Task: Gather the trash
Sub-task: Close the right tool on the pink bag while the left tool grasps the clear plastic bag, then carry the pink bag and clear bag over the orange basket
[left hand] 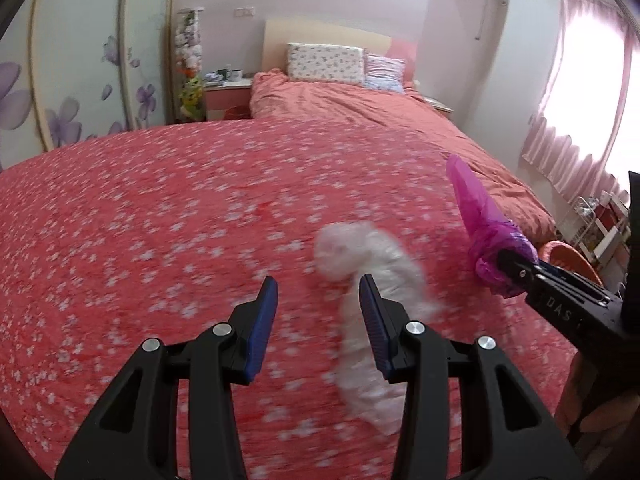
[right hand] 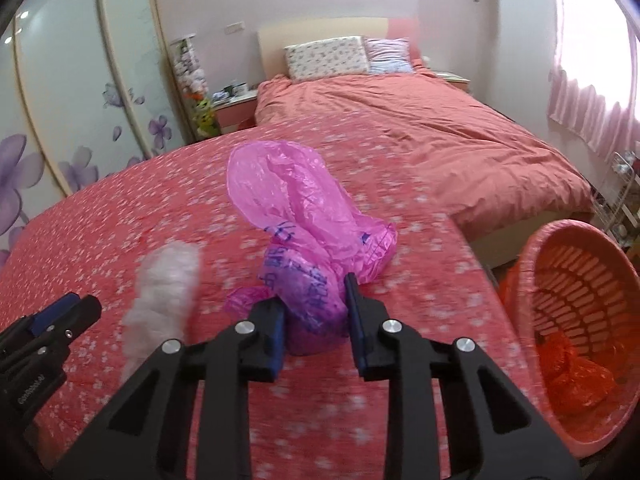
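Observation:
A crumpled pink plastic bag with blue print is held between the jaws of my right gripper, above the red flowered bedspread. It also shows in the left wrist view, with the right gripper at the far right. A white crumpled piece of trash lies on the bedspread, partly behind the right finger of my left gripper, which is open and empty. The white trash also shows in the right wrist view.
A pink laundry-style basket with red plastic inside stands off the bed's right edge. A second bed with a salmon duvet and pillows lies beyond. A flowered wardrobe is at the left, and a nightstand at the back.

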{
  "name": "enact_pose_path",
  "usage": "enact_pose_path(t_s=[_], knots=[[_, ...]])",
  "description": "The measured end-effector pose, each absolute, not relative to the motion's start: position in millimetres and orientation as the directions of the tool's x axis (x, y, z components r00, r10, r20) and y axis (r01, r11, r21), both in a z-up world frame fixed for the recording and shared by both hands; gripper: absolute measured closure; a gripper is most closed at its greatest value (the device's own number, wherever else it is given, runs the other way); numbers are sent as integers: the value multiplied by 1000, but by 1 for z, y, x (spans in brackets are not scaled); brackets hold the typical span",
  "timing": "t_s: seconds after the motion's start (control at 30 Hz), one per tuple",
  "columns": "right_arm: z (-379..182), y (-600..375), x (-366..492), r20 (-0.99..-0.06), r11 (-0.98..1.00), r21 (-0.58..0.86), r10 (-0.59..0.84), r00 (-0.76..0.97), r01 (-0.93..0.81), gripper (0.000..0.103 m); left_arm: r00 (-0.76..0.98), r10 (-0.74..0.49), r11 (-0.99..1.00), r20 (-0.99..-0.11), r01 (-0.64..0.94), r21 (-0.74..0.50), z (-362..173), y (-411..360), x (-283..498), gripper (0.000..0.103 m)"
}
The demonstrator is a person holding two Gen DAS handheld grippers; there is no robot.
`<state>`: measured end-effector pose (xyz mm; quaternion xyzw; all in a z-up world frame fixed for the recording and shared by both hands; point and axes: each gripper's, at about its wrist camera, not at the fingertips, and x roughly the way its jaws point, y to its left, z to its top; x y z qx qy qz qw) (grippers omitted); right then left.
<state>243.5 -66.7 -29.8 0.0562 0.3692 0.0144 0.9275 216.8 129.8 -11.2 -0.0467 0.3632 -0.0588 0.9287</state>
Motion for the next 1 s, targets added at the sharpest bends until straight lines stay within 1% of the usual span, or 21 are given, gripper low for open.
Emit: enact_pose_path(t_s=[0.13,0.17,0.2,0.27,0.47,0.6,0.63,0.73,0.8,0.9,1.0], knots=[[-30,-83,241,-680,993,111,44,732,43,77,721,-168,986,-672,113,-125,-12,108,223,59],[-30,-87,240,-679,993,109,39,733,48,77,715,-174,985,-677,123,-124,-13,102,225,58],[-30,-90,239,-680,993,109,38,733,50,77,712,-176,984,-680,126,-123,-14,98,227,54],[-31,-94,238,-679,992,111,36,733,54,77,702,-174,985,-691,130,-117,-19,90,232,52],[-32,-108,233,-680,992,112,30,732,63,77,665,-129,991,-736,118,-67,-35,74,244,52],[-33,-113,232,-681,991,114,26,732,71,77,656,-111,993,-747,107,-54,-39,69,245,52],[-34,-114,232,-681,991,115,27,732,71,77,655,-110,993,-747,105,-54,-39,67,245,53],[-34,-113,232,-681,991,115,27,732,71,77,663,-101,994,-742,100,-46,-40,68,245,64],[-34,-113,233,-679,991,112,26,733,69,77,667,-102,994,-738,97,-50,-37,70,246,69],[-33,-111,233,-677,992,109,26,736,65,77,678,-93,995,-729,89,-44,-33,73,246,71],[-32,-110,232,-673,992,112,30,739,61,77,685,-91,995,-723,85,-44,-29,75,246,72]])
